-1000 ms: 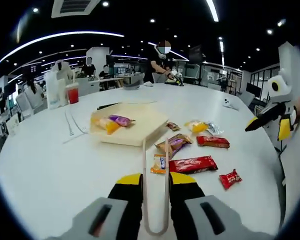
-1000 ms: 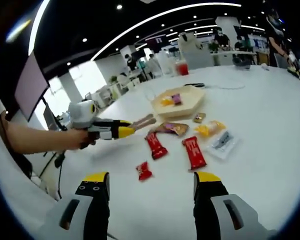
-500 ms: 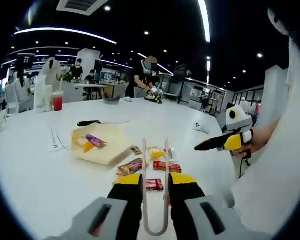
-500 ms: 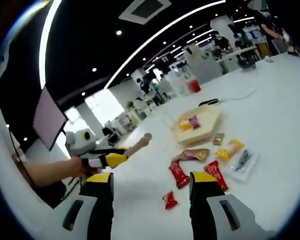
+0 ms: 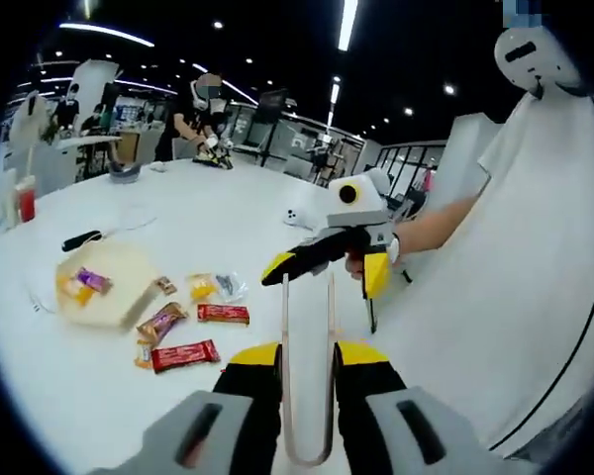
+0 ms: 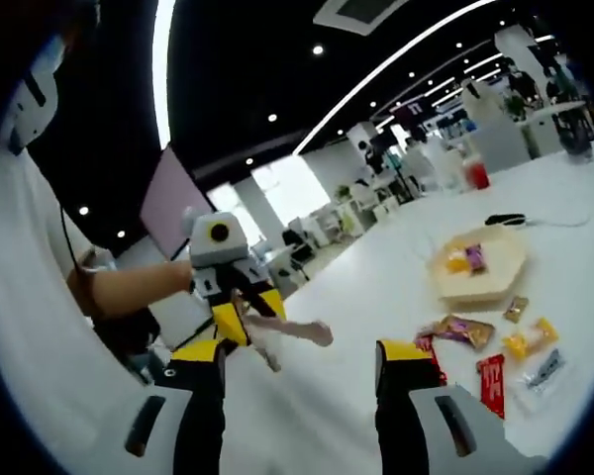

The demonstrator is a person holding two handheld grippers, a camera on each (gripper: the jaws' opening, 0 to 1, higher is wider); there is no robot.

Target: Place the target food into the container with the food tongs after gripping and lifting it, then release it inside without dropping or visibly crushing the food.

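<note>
Gripping tongs [image 5: 307, 376] upright, left tool [image 5: 307, 361] raised above table [image 5: 99, 396], right tool [image 6: 297, 361] jaws spread, empty.

the table [image 5: 178, 213] is plain white. at left in the left gripper view, the container [image 5: 114, 287] is pale tan, with an orange snack [image 5: 76, 289] and a purple packet [image 5: 92, 280] inside. lower left lie a red wrapped bar [image 5: 185, 353], a second red bar [image 5: 223, 314], a brown-and-purple packet [image 5: 161, 321] and a yellow packet [image 5: 200, 288]. the tongs [image 5: 308, 366] are beige. the left gripper [image 5: 308, 368] is grey with black and yellow jaws. far left stands a red cup [image 5: 25, 198].
</note>
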